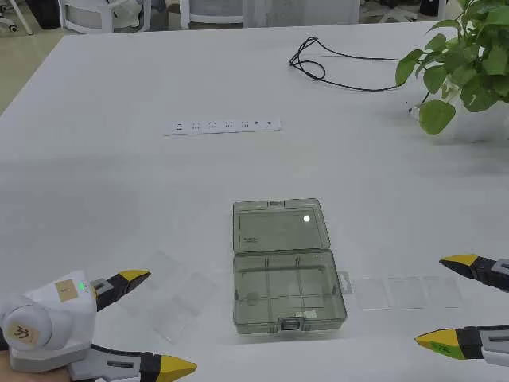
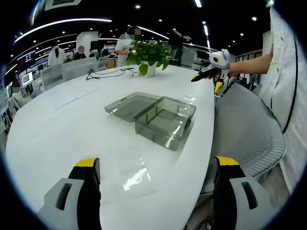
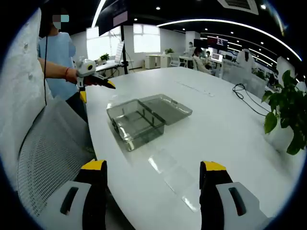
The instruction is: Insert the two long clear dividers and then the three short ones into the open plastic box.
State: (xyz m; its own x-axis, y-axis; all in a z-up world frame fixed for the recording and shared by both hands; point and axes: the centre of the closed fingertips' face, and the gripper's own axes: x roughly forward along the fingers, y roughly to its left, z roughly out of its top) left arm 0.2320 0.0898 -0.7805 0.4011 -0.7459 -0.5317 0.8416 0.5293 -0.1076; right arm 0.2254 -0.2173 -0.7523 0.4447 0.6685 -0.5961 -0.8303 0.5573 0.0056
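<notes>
**Both claws wide and empty, long dividers nearest the left one**

The plastic box point(image 1: 262, 318) sits open in the middle of the white table point(image 1: 119, 183). Its lid point(image 1: 280, 225) is folded flat away from the person and its base is toward them. Faint lines cross the base. They look like slot ribs rather than seated dividers, though the clear plastic makes that hard to confirm, so I judge that no divider is in yet.

The left claw point(image 1: 169, 321) hovers low at the near left with its jaws spread wide and nothing between them. The right claw point(image 1: 429, 301) hovers at the near right, equally wide and empty.

Two larger clear sheets, most likely the long dividers point(image 1: 181, 296), lie flat on the table just left of the box. They sit directly ahead of the left claw's tips. In the left gripper view, a glint from one of them falls between the two jaws, with the box beyond. They lie askew to the box, but their edges are too faint to fix the long axis.

The three short dividers point(image 1: 407, 292) lie flat in a row just right of the base, running away from it toward the right claw.

Since the long pieces go in first, the left claw is the nearer one. It probably needs only a short reach forward and down. The sheets lie flat on the table, so catching an edge looks like the hard part.
</notes>
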